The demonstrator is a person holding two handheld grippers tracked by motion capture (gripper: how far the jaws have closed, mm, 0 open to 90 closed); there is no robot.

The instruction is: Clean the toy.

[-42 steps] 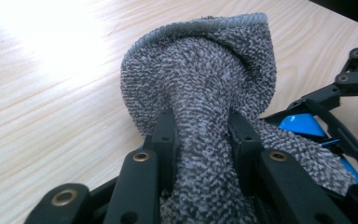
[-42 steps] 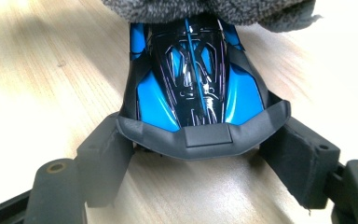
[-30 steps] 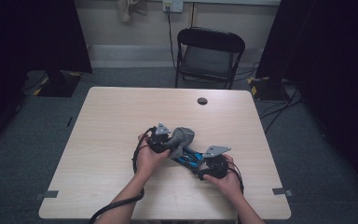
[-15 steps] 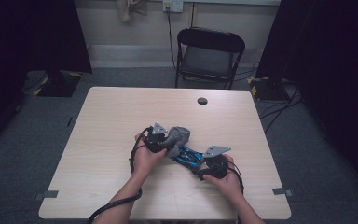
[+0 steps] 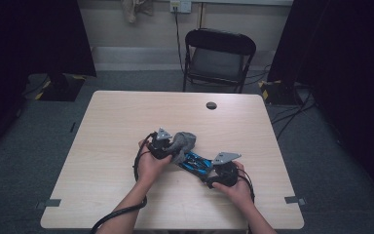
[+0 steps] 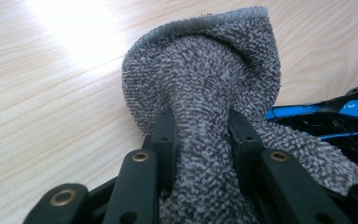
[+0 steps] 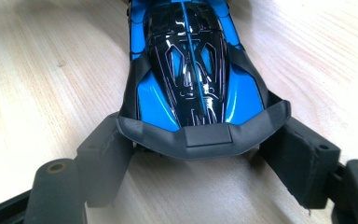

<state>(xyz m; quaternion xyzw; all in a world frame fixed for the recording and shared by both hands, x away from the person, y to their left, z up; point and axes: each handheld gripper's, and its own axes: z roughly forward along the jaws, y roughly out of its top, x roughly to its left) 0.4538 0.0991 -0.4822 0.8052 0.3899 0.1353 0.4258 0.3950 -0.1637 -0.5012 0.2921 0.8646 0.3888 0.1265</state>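
On the table (image 5: 117, 126), left gripper (image 6: 200, 140) fingers pinch a grey cloth (image 6: 205, 79) (bunched); right gripper (image 7: 200, 154) fingers clamp the blue toy car (image 7: 191, 70).

- A pale wood-grain tabletop (image 5: 112, 126) spreads under the jaws and well beyond them on every side.
- A small dark round grommet (image 5: 211, 105) sits in the tabletop, well beyond the jaws toward the far edge.
- A black folding chair (image 5: 217, 58) stands on the floor past that far edge.
- A wall outlet (image 5: 180, 5) with a cable hanging down is on the wall behind the chair.
- Grey carpet (image 5: 39, 146) surrounds the tabletop.
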